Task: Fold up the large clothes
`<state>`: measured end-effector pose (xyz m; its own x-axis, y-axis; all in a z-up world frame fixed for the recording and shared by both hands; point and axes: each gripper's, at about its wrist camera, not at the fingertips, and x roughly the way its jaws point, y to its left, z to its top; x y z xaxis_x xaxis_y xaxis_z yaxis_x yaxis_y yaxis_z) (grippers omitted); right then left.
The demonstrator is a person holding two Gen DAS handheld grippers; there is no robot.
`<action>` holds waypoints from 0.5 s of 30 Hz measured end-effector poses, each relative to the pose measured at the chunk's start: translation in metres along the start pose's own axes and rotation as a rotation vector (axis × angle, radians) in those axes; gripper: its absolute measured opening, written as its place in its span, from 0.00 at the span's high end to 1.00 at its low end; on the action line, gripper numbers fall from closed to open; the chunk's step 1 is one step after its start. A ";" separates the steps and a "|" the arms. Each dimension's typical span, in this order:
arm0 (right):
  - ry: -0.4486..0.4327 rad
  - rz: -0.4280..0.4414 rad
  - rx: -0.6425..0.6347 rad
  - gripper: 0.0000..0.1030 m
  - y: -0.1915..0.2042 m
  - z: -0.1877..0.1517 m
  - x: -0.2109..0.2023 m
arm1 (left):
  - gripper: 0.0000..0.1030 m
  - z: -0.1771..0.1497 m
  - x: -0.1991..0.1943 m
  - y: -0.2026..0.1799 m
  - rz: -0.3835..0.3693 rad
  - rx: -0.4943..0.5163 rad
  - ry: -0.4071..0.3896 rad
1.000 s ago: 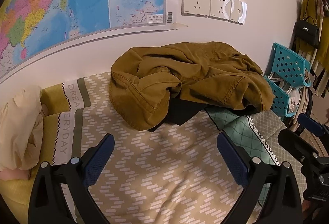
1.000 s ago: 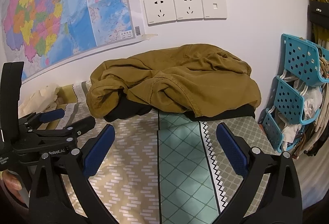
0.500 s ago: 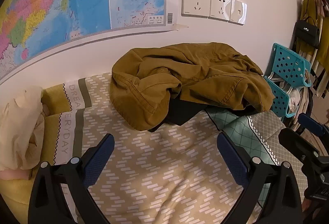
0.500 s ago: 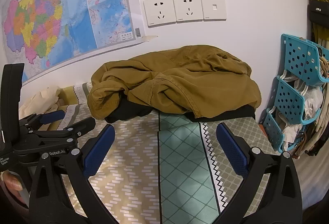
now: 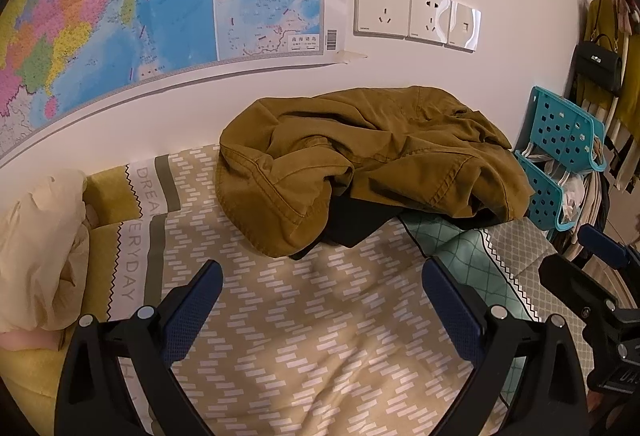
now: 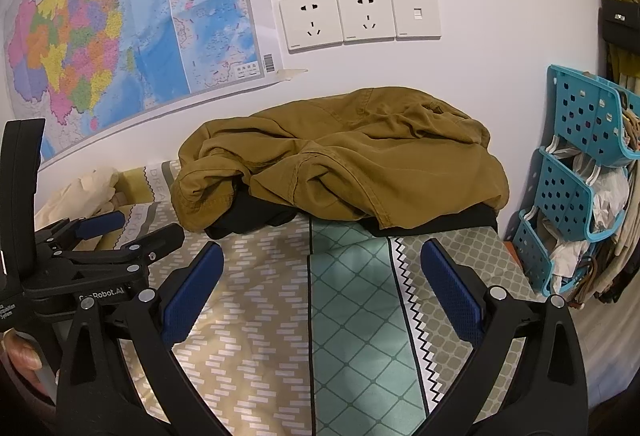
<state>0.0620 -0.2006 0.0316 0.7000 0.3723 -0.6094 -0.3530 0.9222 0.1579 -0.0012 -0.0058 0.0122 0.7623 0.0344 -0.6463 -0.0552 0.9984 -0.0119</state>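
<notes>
Mustard jacket (image 5: 372, 164) heaped ahead of both spread-jawed, empty grippers, left gripper (image 5: 320, 300) nearer its near-left hem, right gripper (image 6: 320, 288) alongside.

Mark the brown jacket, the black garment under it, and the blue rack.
brown jacket (image 6: 360, 172), right wrist view, crumpled top.
black garment (image 5: 352, 224), left wrist view, exposed front edge.
blue rack (image 6: 560, 196), right wrist view, middle tier wall.

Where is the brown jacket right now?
The brown jacket lies crumpled at the far end of the bed, against the wall, under the wall sockets.
</notes>
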 end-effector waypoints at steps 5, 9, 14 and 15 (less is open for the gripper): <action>0.000 0.001 -0.001 0.05 0.000 0.000 0.000 | 0.06 0.001 0.001 0.000 -0.005 -0.001 0.002; -0.002 0.002 0.000 0.05 0.000 0.001 0.000 | 0.06 0.001 0.000 0.001 -0.005 -0.001 0.004; -0.004 0.000 -0.002 0.05 0.001 0.001 0.001 | 0.06 0.001 0.001 0.001 -0.005 -0.004 0.002; -0.004 0.000 -0.003 0.05 0.001 0.002 0.001 | 0.06 0.001 0.001 0.001 -0.004 -0.004 0.001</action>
<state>0.0636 -0.1990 0.0325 0.7024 0.3728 -0.6064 -0.3549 0.9218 0.1557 0.0003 -0.0046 0.0120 0.7618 0.0304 -0.6471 -0.0545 0.9984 -0.0173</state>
